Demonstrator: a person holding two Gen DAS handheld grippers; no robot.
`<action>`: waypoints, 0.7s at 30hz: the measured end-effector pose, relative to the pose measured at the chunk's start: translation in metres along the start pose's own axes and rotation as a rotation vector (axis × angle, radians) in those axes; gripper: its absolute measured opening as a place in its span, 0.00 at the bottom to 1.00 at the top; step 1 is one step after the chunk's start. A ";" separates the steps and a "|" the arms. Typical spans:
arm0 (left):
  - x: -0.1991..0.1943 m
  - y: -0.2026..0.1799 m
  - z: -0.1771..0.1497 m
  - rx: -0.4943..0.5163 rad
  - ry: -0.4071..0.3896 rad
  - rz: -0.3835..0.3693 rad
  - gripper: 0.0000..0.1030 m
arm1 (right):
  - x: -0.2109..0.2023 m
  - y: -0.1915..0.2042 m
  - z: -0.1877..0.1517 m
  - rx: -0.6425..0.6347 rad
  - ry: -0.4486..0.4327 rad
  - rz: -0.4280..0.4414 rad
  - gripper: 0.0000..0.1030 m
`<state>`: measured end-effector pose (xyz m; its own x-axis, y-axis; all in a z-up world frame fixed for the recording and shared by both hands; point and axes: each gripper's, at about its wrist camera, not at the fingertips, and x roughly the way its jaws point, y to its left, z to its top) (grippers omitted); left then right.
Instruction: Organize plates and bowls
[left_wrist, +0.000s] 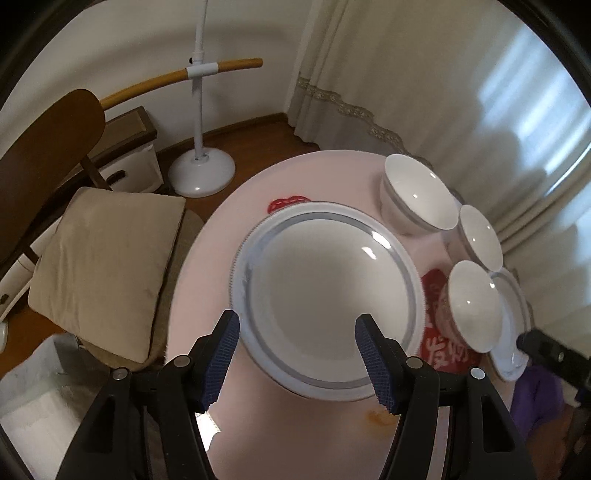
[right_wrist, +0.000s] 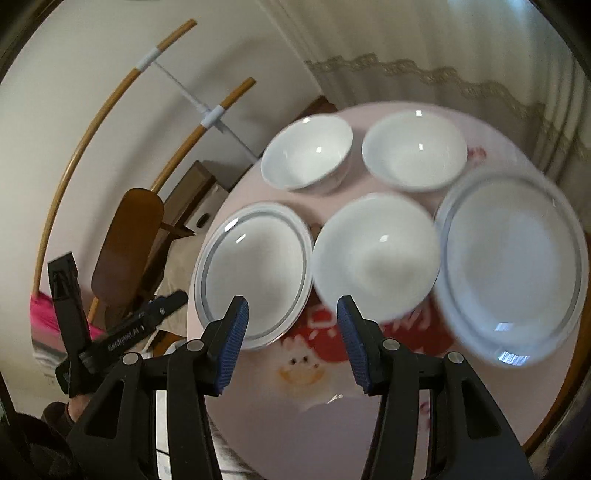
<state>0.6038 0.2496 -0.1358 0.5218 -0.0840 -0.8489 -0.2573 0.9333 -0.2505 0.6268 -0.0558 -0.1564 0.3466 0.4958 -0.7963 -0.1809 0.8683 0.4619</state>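
On the round pink counter (right_wrist: 332, 424) stand, from left to right, a rimmed plate (right_wrist: 255, 273), three white bowls (right_wrist: 375, 254), and a second plate (right_wrist: 511, 266). The left gripper (left_wrist: 297, 354) is half open above the left plate, holding nothing. The right gripper (right_wrist: 291, 347) is also half open and empty.

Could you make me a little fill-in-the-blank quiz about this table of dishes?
1. The round pink table holds ___ white ceramic bowls.
2. It holds ___ grey-rimmed white plates.
3. The blue-padded left tongs grip ___.
4. Beside the table stands a brown wooden ___.

Missing: three; two; nothing; chair
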 end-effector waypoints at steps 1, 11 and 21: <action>0.001 0.004 0.000 0.001 0.002 -0.003 0.59 | 0.001 0.003 -0.005 0.014 -0.002 0.001 0.50; 0.027 0.024 0.005 0.043 0.033 0.021 0.59 | 0.031 0.004 -0.041 0.108 -0.030 0.019 0.52; 0.091 0.039 0.041 0.208 0.103 -0.055 0.59 | 0.083 0.001 -0.051 0.234 -0.127 -0.070 0.52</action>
<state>0.6743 0.2930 -0.2035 0.4415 -0.1623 -0.8825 -0.0522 0.9772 -0.2058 0.6083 -0.0131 -0.2424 0.4660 0.4157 -0.7810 0.0605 0.8657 0.4969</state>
